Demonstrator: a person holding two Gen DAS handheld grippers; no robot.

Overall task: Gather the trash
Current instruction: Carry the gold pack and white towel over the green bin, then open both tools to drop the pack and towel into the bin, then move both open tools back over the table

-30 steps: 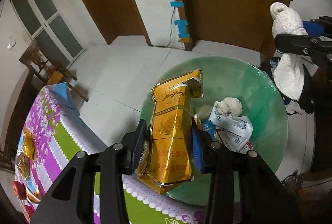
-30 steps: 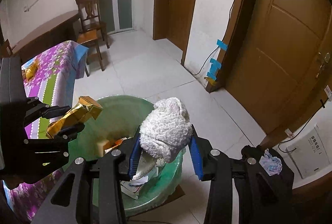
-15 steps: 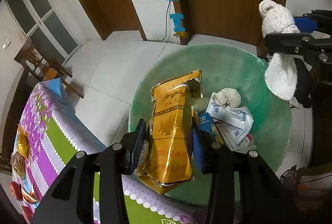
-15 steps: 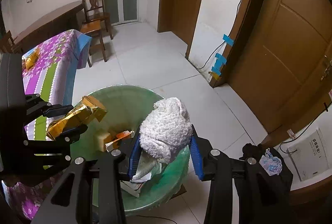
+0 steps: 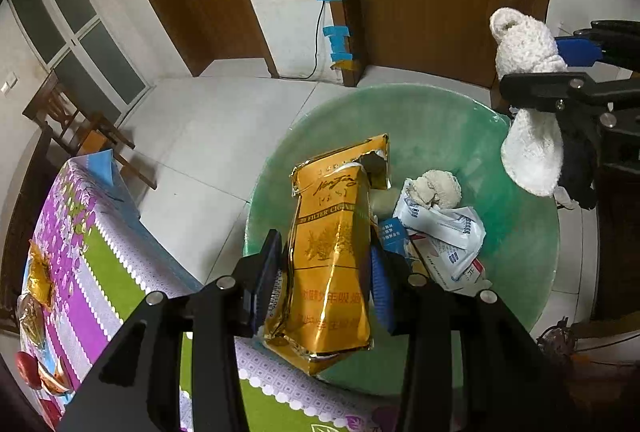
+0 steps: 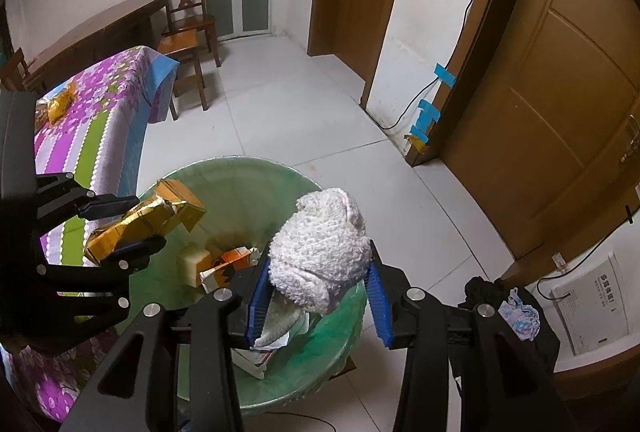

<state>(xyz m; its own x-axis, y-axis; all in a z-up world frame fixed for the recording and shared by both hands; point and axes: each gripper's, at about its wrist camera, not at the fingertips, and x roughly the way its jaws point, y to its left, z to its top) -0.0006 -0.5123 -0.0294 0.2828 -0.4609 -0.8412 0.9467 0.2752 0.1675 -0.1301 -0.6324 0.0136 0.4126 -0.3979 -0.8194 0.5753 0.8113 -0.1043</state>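
My left gripper (image 5: 324, 272) is shut on a torn gold cigarette carton (image 5: 332, 252) and holds it over the near rim of a green trash bin (image 5: 436, 128). In the right wrist view the carton (image 6: 144, 224) hangs over the bin's left rim (image 6: 240, 164). My right gripper (image 6: 316, 288) is shut on a white crumpled towel (image 6: 320, 248) above the bin's right side. It also shows in the left wrist view (image 5: 528, 72) at the far right. Paper packets (image 5: 444, 232) and a tissue wad (image 5: 436, 188) lie inside the bin.
A table with a purple and green flowered cloth (image 5: 88, 252) stands left of the bin, with gold wrappers (image 5: 40, 280) on it. A wooden chair (image 6: 188, 28) stands beyond. Brown doors (image 6: 560, 72) and a cable line the right wall. Dark cloth (image 6: 508, 312) lies at right.
Both grippers have moved a little further over the bin, still holding the carton and the towel. The bin looks larger and more centred in both views.
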